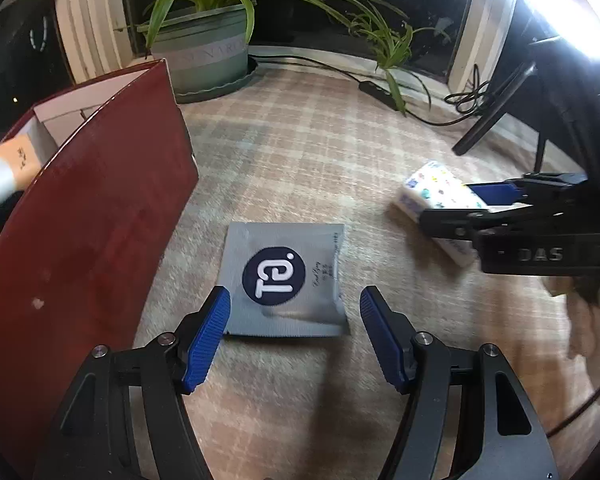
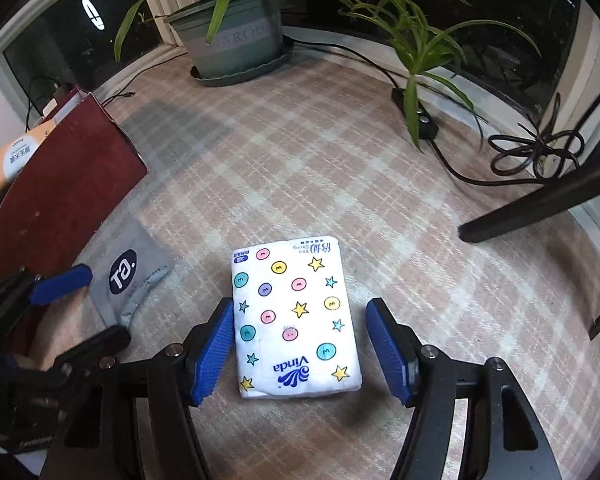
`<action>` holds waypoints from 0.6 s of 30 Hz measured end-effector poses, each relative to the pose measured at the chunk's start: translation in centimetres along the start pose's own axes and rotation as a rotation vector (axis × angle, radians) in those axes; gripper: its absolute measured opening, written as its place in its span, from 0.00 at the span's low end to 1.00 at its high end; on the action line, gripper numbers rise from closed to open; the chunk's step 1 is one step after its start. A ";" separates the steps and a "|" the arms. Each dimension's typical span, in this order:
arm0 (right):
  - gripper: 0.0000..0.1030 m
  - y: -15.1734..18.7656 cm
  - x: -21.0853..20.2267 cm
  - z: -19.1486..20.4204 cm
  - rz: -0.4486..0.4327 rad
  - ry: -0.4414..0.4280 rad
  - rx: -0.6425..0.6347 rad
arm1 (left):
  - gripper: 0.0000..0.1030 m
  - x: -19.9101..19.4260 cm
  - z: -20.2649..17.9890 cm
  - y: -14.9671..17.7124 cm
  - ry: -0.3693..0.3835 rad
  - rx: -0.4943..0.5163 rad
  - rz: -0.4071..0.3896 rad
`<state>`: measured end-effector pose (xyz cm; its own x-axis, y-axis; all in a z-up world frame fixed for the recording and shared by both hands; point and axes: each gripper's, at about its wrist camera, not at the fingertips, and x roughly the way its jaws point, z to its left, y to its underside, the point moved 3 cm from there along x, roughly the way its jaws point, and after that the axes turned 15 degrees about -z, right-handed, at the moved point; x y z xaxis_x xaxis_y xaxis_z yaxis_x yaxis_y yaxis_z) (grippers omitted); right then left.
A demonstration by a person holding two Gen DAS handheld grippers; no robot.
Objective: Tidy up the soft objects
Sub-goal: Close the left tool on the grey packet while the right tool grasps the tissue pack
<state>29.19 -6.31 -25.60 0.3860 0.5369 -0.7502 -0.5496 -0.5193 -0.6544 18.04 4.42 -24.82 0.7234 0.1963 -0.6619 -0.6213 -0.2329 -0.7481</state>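
A flat grey packet point(image 1: 286, 280) with a dark round logo lies on the plaid cloth. My left gripper point(image 1: 296, 300) is open, its blue fingers on either side of the packet's near end. A white Vinda tissue pack point(image 2: 296, 320) with coloured dots and stars lies flat; my right gripper point(image 2: 300, 312) is open around its near half. The grey packet point(image 2: 130, 280) and the left gripper point(image 2: 66, 280) also show in the right wrist view, and the tissue pack point(image 1: 436, 196) and the right gripper point(image 1: 460, 202) in the left wrist view.
A dark red box point(image 1: 80, 208) stands at the left, holding an orange-and-white tissue pack point(image 2: 18, 156). A potted plant point(image 2: 236, 36), a power strip point(image 2: 416, 114), coiled cables point(image 2: 536, 148) and a black stand leg point(image 2: 540, 204) sit along the far side and right.
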 end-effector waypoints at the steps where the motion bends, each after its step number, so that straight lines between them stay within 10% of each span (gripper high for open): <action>1: 0.60 0.0 -0.1 -0.1 -0.001 0.001 0.002 | 0.65 0.2 0.0 0.0 -0.002 0.005 0.003; 18: 0.60 0.2 0.2 -0.3 0.005 -0.008 -0.012 | 0.77 2.3 0.9 -0.4 -0.013 0.006 0.012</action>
<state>29.39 -6.49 -25.89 0.3775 0.5391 -0.7529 -0.5429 -0.5298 -0.6516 19.69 5.80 -26.07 0.7121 0.2062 -0.6711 -0.6315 -0.2296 -0.7406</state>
